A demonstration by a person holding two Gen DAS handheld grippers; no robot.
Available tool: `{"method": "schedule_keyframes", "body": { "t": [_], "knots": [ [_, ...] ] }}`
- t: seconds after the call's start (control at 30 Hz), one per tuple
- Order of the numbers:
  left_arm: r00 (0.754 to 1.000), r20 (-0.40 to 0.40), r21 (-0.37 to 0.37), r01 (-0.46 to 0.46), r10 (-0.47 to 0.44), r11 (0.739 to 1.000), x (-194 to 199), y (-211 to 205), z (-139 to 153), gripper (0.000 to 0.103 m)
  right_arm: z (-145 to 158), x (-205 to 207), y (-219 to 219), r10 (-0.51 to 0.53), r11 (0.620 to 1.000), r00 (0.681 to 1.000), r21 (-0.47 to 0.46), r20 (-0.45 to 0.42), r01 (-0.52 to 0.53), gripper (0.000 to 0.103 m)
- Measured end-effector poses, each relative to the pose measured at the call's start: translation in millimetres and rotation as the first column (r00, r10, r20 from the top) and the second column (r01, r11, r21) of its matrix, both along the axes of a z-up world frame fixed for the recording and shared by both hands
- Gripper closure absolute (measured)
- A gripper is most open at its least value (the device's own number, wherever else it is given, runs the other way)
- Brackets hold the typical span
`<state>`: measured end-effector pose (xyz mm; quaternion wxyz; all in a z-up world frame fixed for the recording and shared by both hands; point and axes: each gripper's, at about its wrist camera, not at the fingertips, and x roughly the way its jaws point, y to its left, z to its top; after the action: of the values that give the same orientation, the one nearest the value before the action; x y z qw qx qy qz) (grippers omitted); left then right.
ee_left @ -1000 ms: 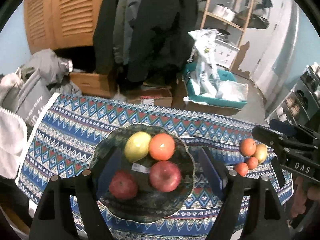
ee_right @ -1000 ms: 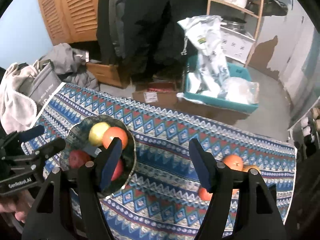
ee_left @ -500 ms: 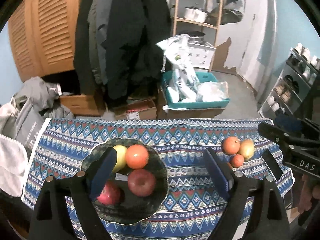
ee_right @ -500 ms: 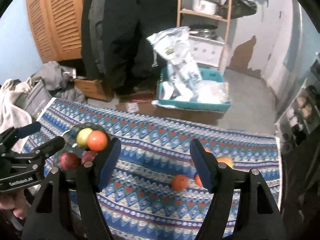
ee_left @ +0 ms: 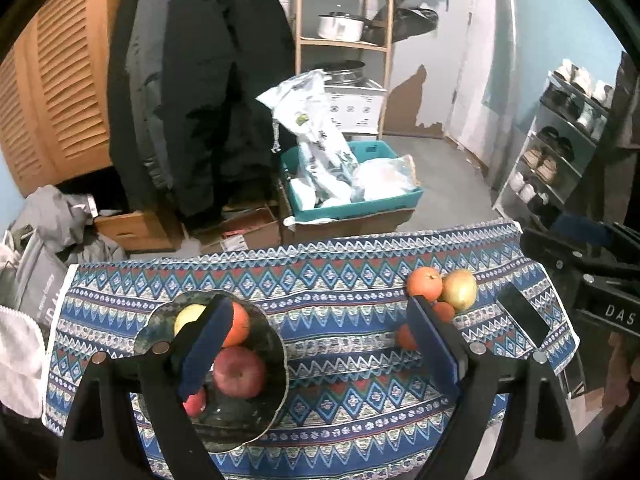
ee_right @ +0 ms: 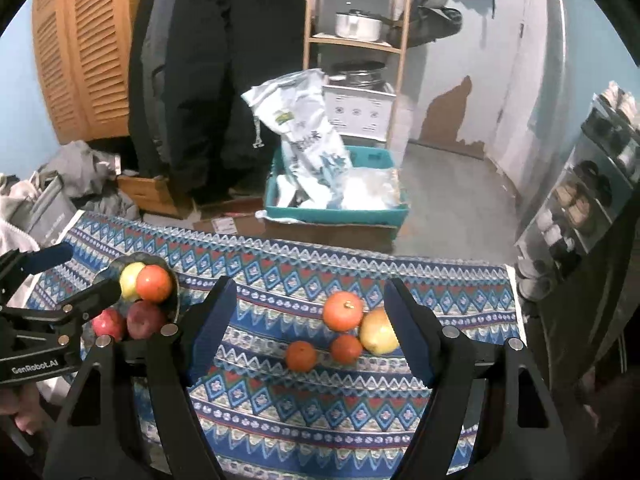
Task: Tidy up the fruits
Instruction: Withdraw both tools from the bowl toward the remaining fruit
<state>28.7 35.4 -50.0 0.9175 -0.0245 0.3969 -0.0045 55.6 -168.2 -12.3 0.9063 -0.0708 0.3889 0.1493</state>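
The main risk here is a round fruit rolling away: the four loose pieces sit close to the right end of the table [ee_right: 460,280], near its far edge, and a jaw that nudges one instead of straddling it could send it across the cloth [ee_right: 280,392] and over the side. The large orange [ee_right: 343,311] touches the yellow apple [ee_right: 378,336], with two small oranges [ee_right: 346,348] just in front, so closing on one may well push its neighbours. A dark phone [ee_left: 522,314] lies flat by the right end and could be knocked too. The bowl [ee_left: 276,364], toward the left end, is shallow and already carries two red apples [ee_left: 239,372], an orange and a yellow-green fruit [ee_right: 130,278]; another piece dropped on that heap could bounce out. The right gripper [ee_right: 310,328] hangs above the loose cluster with nothing between its jaws, which are opening. The left gripper [ee_left: 316,344] also stands wide and empty above the bowl side. The fruit skins look smooth and waxy, the oranges faintly dimpled; the bowl is dark, glossy and scalloped at the rim. The cloth is woven, with blue, red and white zigzag bands, and drapes loosely over the table edges, so it may slip if dragged. The jaw pads [ee_right: 208,332] are flat blue slabs on black plastic arms.
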Motion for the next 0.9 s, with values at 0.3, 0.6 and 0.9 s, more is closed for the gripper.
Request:
{"method": "schedule_keyframes", "body": {
  "t": [0.3,0.6,0.9],
  "knots": [
    [0.999,-0.007,0.015,0.053,-0.053,0.999,7,-33,2,0.013,0,0,-32,-0.05,0.999,0.999,-0.014,0.014,0.05,0.023],
    [0.995,-0.029,0.018,0.099,-0.098,0.995,15,-56,-5,0.013,-3,3,-56,-0.091,0.996,0.996,-0.001,0.003,0.091,0.022],
    [0.986,-0.11,0.021,0.13,-0.127,0.991,36,-79,-39,0.013,-23,15,-80,-0.129,0.992,0.991,-0.004,-0.042,0.129,0.02]
  ]
}}
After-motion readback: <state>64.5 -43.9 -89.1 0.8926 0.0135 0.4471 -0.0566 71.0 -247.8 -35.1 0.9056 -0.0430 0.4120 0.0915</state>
